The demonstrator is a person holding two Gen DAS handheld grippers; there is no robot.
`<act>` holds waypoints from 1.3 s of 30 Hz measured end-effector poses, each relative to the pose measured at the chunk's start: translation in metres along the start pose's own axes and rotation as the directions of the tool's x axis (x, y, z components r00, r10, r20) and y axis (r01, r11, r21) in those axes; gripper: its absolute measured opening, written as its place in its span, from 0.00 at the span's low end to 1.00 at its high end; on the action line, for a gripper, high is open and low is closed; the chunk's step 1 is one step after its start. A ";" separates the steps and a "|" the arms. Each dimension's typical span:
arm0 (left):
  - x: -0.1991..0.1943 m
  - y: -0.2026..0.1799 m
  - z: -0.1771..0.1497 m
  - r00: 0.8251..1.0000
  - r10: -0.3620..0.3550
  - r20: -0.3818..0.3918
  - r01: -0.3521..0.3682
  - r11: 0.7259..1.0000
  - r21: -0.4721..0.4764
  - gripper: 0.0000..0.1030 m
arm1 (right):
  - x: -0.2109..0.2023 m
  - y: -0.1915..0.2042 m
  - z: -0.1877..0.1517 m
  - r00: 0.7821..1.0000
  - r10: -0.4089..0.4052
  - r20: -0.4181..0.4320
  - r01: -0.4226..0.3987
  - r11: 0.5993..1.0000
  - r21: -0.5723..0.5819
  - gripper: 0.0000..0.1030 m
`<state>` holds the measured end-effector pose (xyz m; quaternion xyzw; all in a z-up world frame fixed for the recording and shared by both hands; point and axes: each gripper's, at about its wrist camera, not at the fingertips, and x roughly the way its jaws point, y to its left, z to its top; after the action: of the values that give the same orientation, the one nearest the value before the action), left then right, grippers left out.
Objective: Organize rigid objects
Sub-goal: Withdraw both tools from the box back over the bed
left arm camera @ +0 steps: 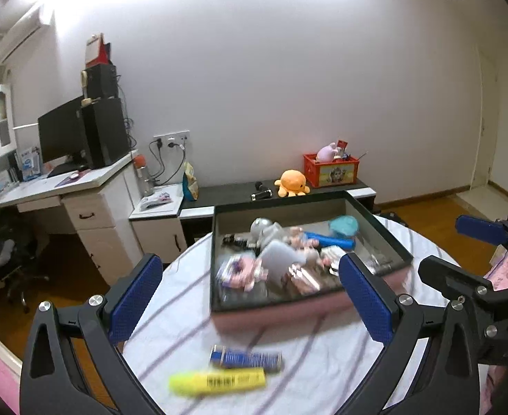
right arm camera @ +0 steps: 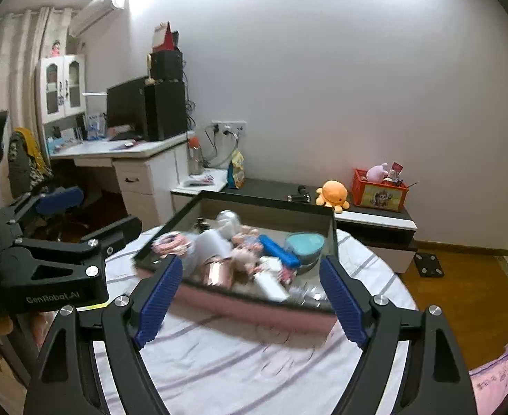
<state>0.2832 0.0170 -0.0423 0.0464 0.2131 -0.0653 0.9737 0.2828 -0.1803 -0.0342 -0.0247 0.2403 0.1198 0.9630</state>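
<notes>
Our left gripper (left arm camera: 254, 297) and right gripper (right arm camera: 250, 297) both hang released, empty, above the striped table (left arm camera: 191, 297). The box (left arm camera: 309, 306) already holds most items; next we must reach for the yellow highlighter (left arm camera: 217, 382) and blue stick (left arm camera: 245, 359) lying before it.

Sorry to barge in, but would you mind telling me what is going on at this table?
A person is tidying small rigid items into a dark tray on a round table with a striped cloth, holding a claw in each hand. The left claw and the right claw are both open and empty, hovering in front of the tray. The tray already holds a jumble of toys, including a blue tube. A yellow highlighter and a blue stick-like item lie loose on the cloth.
</notes>
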 end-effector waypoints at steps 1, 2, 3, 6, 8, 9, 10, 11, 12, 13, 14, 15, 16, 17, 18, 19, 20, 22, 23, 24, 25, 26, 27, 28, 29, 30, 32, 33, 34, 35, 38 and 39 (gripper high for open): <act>-0.011 0.001 -0.008 1.000 0.008 0.007 -0.008 1.000 -0.009 1.00 | -0.007 0.004 -0.004 1.000 0.000 0.005 0.000 1.000 0.001 0.81; -0.018 0.003 -0.013 1.000 0.008 0.011 -0.008 1.000 -0.013 1.00 | -0.015 0.008 -0.011 1.000 -0.003 0.014 0.003 1.000 0.003 0.81; -0.029 0.004 -0.021 1.000 0.008 0.024 -0.007 1.000 -0.020 1.00 | -0.020 0.011 -0.014 1.000 -0.008 0.019 0.008 1.000 0.003 0.81; -0.046 0.007 -0.040 1.000 -0.006 0.025 0.007 0.999 -0.036 1.00 | -0.037 0.020 -0.029 0.999 -0.024 0.041 0.024 1.000 0.011 0.81; -0.051 0.009 -0.050 1.000 -0.012 0.014 0.013 0.999 -0.048 1.00 | -0.043 0.026 -0.038 0.998 -0.038 0.050 0.037 0.999 0.015 0.82; -0.052 0.011 -0.055 1.000 -0.015 0.006 0.015 0.998 -0.054 1.00 | -0.044 0.029 -0.042 0.998 -0.039 0.044 0.038 0.999 0.018 0.82; -0.052 0.013 -0.059 1.000 -0.019 -0.001 0.019 0.998 -0.061 1.00 | -0.045 0.028 -0.044 0.999 -0.032 0.042 0.031 0.999 0.022 0.82; -0.052 0.015 -0.060 1.000 -0.021 -0.006 0.020 0.997 -0.068 1.00 | -0.044 0.030 -0.047 0.999 -0.023 0.033 0.022 0.999 0.026 0.82; -0.051 0.017 -0.063 1.000 -0.021 -0.017 0.020 0.997 -0.075 1.00 | -0.041 0.031 -0.048 1.000 -0.017 0.020 0.017 0.999 0.028 0.82; -0.051 0.017 -0.065 1.000 -0.022 -0.020 0.020 0.997 -0.077 1.00 | -0.039 0.033 -0.049 1.000 -0.018 0.013 0.017 0.999 0.027 0.82; -0.049 0.018 -0.067 1.000 -0.019 -0.021 0.017 0.997 -0.076 1.00 | -0.036 0.034 -0.050 1.000 -0.019 0.009 0.018 1.000 0.025 0.82; -0.048 0.019 -0.069 0.999 -0.011 -0.030 0.009 0.997 -0.075 1.00 | -0.035 0.035 -0.052 1.000 -0.015 0.002 0.015 1.000 0.024 0.82; -0.044 0.021 -0.071 0.999 -0.006 -0.046 0.002 0.997 -0.076 1.00 | -0.033 0.036 -0.053 1.000 -0.013 -0.003 0.013 1.000 0.024 0.82; -0.038 0.025 -0.075 0.998 -0.007 -0.068 0.002 0.997 -0.082 1.00 | -0.029 0.037 -0.054 1.000 -0.015 -0.011 0.015 1.000 0.022 0.82; -0.033 0.027 -0.078 0.996 -0.006 -0.085 -0.001 0.996 -0.089 1.00 | -0.025 0.038 -0.055 1.000 -0.015 -0.019 0.016 1.000 0.021 0.82; -0.027 0.029 -0.083 0.994 -0.002 -0.111 -0.008 0.995 -0.095 1.00 | -0.020 0.038 -0.056 0.999 -0.011 -0.031 0.012 1.000 0.023 0.82; -0.017 0.032 -0.089 0.989 0.000 -0.146 -0.015 0.995 -0.100 1.00 | -0.015 0.037 -0.057 0.999 -0.005 -0.039 0.006 1.000 0.028 0.82; -0.004 0.037 -0.098 0.981 -0.001 -0.193 -0.020 0.995 -0.102 1.00 | -0.003 0.035 -0.060 0.998 -0.006 -0.066 0.008 0.999 0.034 0.82; 0.005 0.039 -0.104 0.975 -0.003 -0.221 -0.020 0.995 -0.101 1.00 | 0.003 0.036 -0.062 0.997 -0.001 -0.080 0.004 0.999 0.036 0.82; 0.011 0.041 -0.108 0.971 -0.008 -0.239 -0.016 0.995 -0.099 1.00 | 0.011 0.036 -0.065 0.995 0.005 -0.099 -0.001 0.999 0.039 0.82; 0.017 0.042 -0.111 0.966 -0.013 -0.258 -0.012 0.995 -0.095 1.00 | 0.018 0.036 -0.067 0.993 0.002 -0.117 0.002 0.999 0.038 0.82; 0.023 0.045 -0.116 0.961 -0.014 -0.278 -0.012 0.996 -0.090 1.00 | 0.025 0.035 -0.069 0.991 0.002 -0.133 0.003 0.999 0.037 0.82; 0.027 0.048 -0.118 0.957 -0.011 -0.290 -0.015 0.996 -0.086 1.00 | 0.029 0.036 -0.072 0.990 0.005 -0.144 0.000 0.999 0.038 0.82; 0.034 0.053 -0.121 0.951 -0.008 -0.309 -0.018 0.996 -0.082 1.00 | 0.036 0.035 -0.076 0.987 0.013 -0.162 -0.005 0.999 0.045 0.82; 0.039 0.055 -0.123 0.947 -0.012 -0.322 -0.015 0.997 -0.081 1.00 | 0.039 0.035 -0.078 0.985 0.017 -0.172 -0.009 0.999 0.049 0.82; 0.046 0.058 -0.125 0.940 -0.027 -0.340 -0.003 0.996 -0.089 1.00 | 0.045 0.035 -0.080 0.983 0.021 -0.182 -0.011 0.998 0.054 0.82; 0.056 0.062 -0.126 0.933 -0.060 -0.354 0.021 0.994 -0.111 1.00 | 0.055 0.035 -0.081 0.979 0.023 -0.203 -0.011 0.998 0.058 0.82; 0.061 0.063 -0.126 0.932 -0.071 -0.356 0.028 0.992 -0.124 1.00 | 0.059 0.035 -0.082 0.977 0.024 -0.210 -0.012 0.998 0.059 0.82; 0.066 0.062 -0.125 0.931 -0.090 -0.354 0.044 0.990 -0.135 1.00 | 0.064 0.035 -0.082 0.976 0.023 -0.218 -0.011 0.998 0.059 0.82; 0.068 0.061 -0.125 0.928 -0.104 -0.359 0.058 0.989 -0.137 1.00 | 0.069 0.036 -0.082 0.973 0.023 -0.231 -0.010 0.998 0.057 0.82; 0.081 0.049 -0.122 0.913 -0.115 -0.391 0.091 0.993 -0.080 1.00 | 0.079 0.037 -0.082 0.967 0.031 -0.253 -0.018 0.998 0.053 0.82; 0.084 0.044 -0.121 0.911 -0.103 -0.400 0.091 0.995 -0.049 1.00 | 0.081 0.037 -0.082 0.966 0.028 -0.259 -0.015 0.999 0.051 0.82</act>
<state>0.3160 0.0662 -0.1848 0.0340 0.4113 -0.0997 0.9054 0.3057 -0.1356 -0.1442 -0.0142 0.3672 0.1202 0.9222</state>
